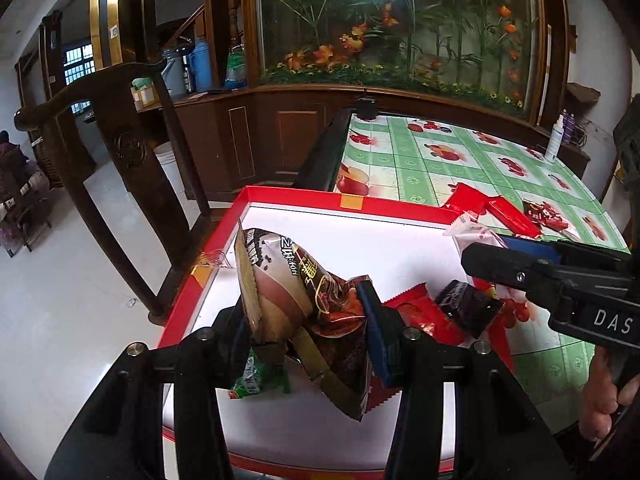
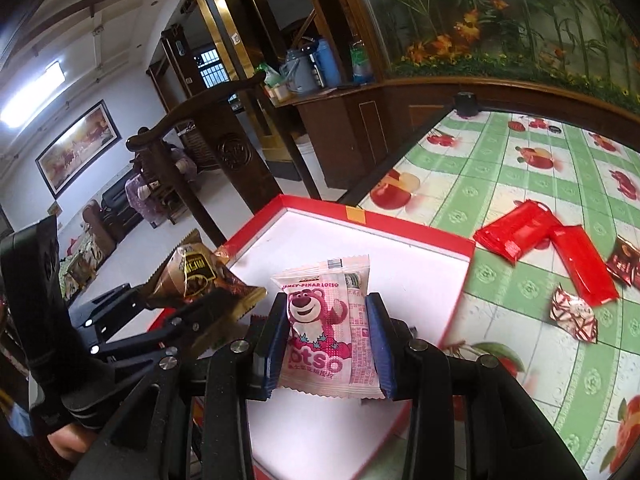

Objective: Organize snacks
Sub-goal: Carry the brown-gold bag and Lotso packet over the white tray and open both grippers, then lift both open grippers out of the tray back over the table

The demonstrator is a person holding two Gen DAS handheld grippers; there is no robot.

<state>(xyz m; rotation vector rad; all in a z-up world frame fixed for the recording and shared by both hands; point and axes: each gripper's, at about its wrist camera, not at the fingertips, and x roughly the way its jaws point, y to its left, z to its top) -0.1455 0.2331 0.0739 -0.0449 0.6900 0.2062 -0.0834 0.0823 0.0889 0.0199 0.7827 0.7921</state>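
Observation:
My left gripper (image 1: pixel 308 332) is shut on a brown and cream snack packet (image 1: pixel 304 300), held over the red-rimmed white box (image 1: pixel 344 202). It also shows in the right wrist view (image 2: pixel 200 280). Inside the box lie a red packet (image 1: pixel 420 312), a dark packet (image 1: pixel 466 306) and a green packet (image 1: pixel 256 384). My right gripper (image 2: pixel 326 344) is shut on a pink Lotso bear packet (image 2: pixel 324 320), held over the box (image 2: pixel 400 226). It reaches in from the right in the left wrist view (image 1: pixel 492 258).
On the green fruit-print tablecloth (image 2: pixel 500 160) right of the box lie two red packets (image 2: pixel 516 232), a dark packet (image 2: pixel 624 266) and a pink-white wrapped sweet (image 2: pixel 574 314). A dark wooden chair (image 1: pixel 120 152) stands left of the table. A spray bottle (image 1: pixel 556 140) stands at the far right edge.

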